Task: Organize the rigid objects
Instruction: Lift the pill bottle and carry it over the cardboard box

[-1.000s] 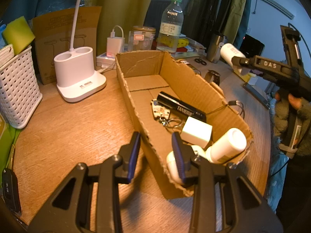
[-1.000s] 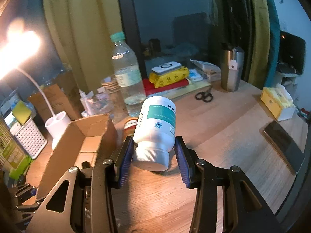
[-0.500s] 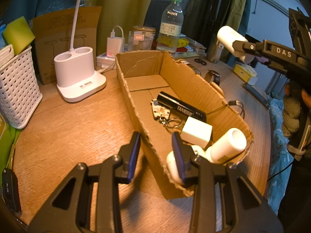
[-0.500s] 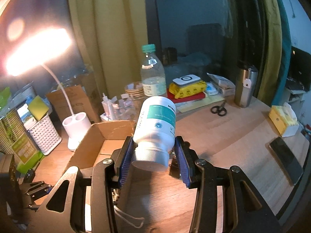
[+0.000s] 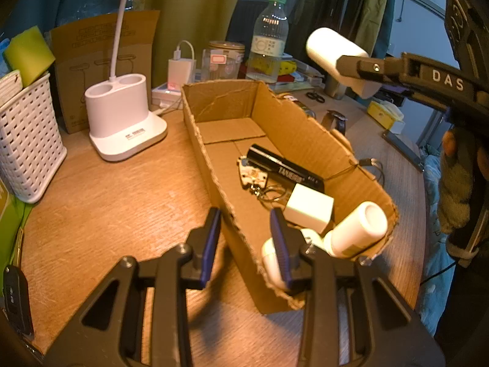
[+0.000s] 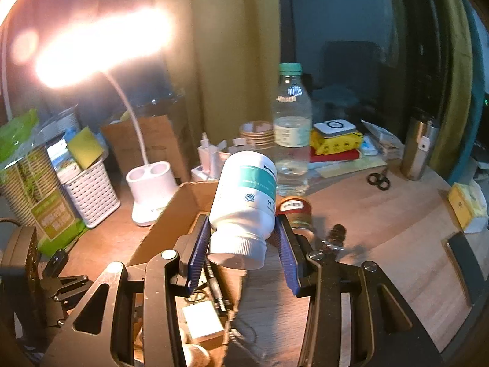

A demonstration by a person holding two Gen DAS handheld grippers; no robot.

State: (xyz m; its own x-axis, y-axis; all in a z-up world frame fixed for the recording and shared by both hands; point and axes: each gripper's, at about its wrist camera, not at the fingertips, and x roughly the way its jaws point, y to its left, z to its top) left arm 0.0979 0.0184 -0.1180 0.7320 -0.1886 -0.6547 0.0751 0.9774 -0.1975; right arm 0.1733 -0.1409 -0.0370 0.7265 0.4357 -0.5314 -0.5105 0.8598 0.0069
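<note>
So the right gripper pinches the white pill bottle near its cap, above the cardboard box; looks light, stiff, slick. The left gripper clamps the box's wall.

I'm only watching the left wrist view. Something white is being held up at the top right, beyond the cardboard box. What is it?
Observer: A white pill bottle with a teal label, which the right wrist view shows.
Operator: Is it gripped, or just resting there?
Observer: The right gripper clamps it from both sides with its blue pads, and the cap points toward that camera.
Operator: And the white stalk rising from the desk stand, where does it go?
Observer: Up to a lamp head, switched on and glaring brightly.
</note>
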